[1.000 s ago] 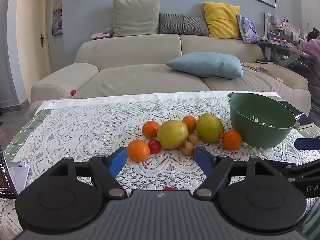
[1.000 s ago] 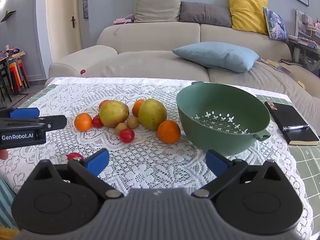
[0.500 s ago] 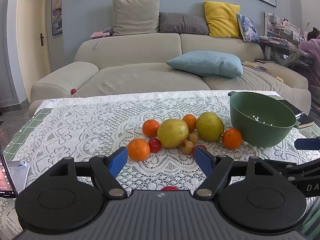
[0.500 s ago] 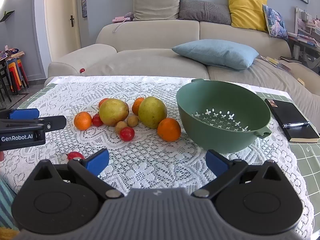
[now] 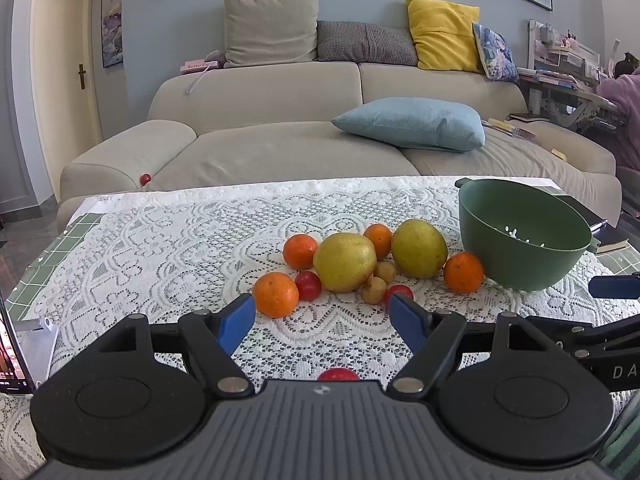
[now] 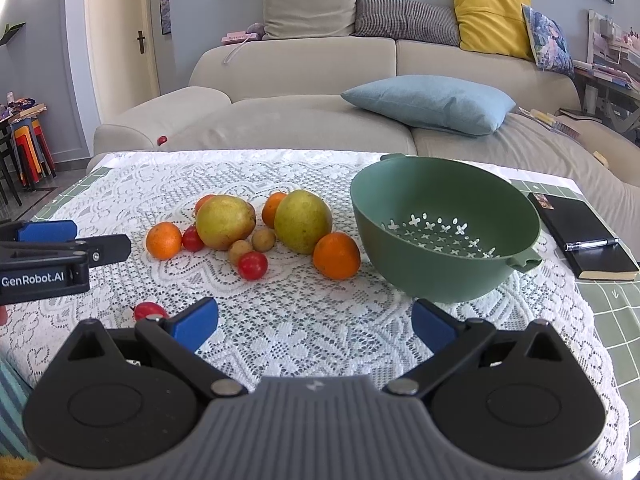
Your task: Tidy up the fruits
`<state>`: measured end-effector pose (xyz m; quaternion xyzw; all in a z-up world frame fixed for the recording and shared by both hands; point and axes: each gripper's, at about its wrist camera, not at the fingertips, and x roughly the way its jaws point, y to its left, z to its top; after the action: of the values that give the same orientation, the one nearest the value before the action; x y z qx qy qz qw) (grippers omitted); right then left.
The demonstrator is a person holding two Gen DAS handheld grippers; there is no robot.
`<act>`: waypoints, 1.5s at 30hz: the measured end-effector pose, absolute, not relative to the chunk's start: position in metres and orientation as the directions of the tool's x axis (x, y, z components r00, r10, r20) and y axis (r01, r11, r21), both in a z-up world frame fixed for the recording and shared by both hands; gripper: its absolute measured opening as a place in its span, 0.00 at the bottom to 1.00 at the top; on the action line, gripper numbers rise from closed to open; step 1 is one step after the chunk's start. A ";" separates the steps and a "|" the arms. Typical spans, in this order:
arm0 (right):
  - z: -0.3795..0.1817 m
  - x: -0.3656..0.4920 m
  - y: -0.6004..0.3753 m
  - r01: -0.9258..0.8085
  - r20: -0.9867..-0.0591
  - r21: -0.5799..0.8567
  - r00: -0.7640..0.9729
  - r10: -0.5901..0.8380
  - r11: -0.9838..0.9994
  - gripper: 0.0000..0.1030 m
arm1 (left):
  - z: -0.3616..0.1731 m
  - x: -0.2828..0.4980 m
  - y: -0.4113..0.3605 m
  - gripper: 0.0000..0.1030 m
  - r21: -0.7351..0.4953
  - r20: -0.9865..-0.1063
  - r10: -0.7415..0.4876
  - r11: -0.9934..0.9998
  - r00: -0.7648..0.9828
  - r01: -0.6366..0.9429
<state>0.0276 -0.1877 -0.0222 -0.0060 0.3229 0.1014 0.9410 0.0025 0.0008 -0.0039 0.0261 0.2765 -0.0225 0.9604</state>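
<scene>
A pile of fruit lies mid-table on the lace cloth: two yellow-green pears (image 5: 345, 262) (image 6: 303, 221), several oranges (image 5: 276, 294) (image 6: 337, 255), red cherry tomatoes (image 6: 252, 265) and small tan fruits (image 6: 263, 239). One red fruit (image 6: 149, 310) lies apart, near the front; it also shows in the left wrist view (image 5: 338, 374). A green colander (image 6: 444, 226) (image 5: 520, 236) stands empty right of the pile. My left gripper (image 5: 323, 320) is open and empty, short of the pile. My right gripper (image 6: 314, 322) is open and empty, in front of the colander.
A black notebook (image 6: 582, 236) with a pen on it lies right of the colander. A phone on a white stand (image 5: 16, 352) is at the table's left edge. A beige sofa with cushions (image 6: 430, 104) stands behind the table.
Both grippers have crept slightly forward toward the fruit and colander. Nothing was taken hold of or moved.
</scene>
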 end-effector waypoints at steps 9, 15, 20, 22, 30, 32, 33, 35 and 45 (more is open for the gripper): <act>-0.023 0.029 -0.188 -0.193 -0.616 0.057 0.766 0.187 0.979 0.96 | -0.005 0.002 0.001 0.87 0.037 -0.540 -0.032 0.997 0.841 0.062; -0.024 0.029 -0.187 -0.193 -0.618 0.059 0.764 0.188 0.979 0.96 | -0.006 0.003 0.002 0.87 0.036 -0.544 -0.035 0.997 0.839 0.064; -0.025 0.030 -0.187 -0.193 -0.621 0.060 0.761 0.189 0.979 0.96 | -0.006 0.003 0.001 0.87 0.036 -0.544 -0.034 0.997 0.839 0.064; -0.025 0.030 -0.187 -0.193 -0.621 0.062 0.761 0.189 0.979 0.96 | -0.006 0.003 0.002 0.87 0.036 -0.544 -0.034 0.997 0.838 0.064; -0.026 0.031 -0.187 -0.191 -0.624 0.068 0.757 0.191 0.979 0.96 | -0.007 0.002 -0.001 0.87 0.038 -0.546 -0.037 0.997 0.837 0.069; -0.026 0.032 -0.187 -0.192 -0.625 0.069 0.757 0.192 0.979 0.96 | -0.007 0.002 0.000 0.87 0.038 -0.546 -0.037 0.997 0.837 0.069; -0.026 0.032 -0.187 -0.191 -0.625 0.069 0.756 0.192 0.979 0.96 | -0.008 0.002 -0.001 0.87 0.039 -0.547 -0.037 0.997 0.837 0.069; -0.026 0.032 -0.187 -0.191 -0.625 0.069 0.757 0.191 0.979 0.96 | -0.008 0.003 -0.001 0.87 0.039 -0.548 -0.037 0.997 0.836 0.069; -0.026 0.032 -0.187 -0.190 -0.625 0.069 0.757 0.191 0.979 0.96 | -0.008 0.002 -0.002 0.87 0.040 -0.548 -0.036 0.997 0.835 0.069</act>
<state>0.0324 -0.1866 -0.0260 0.0004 0.3335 0.1018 0.9372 0.0023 -0.0018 -0.0082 0.0292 0.2856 -0.0275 0.9575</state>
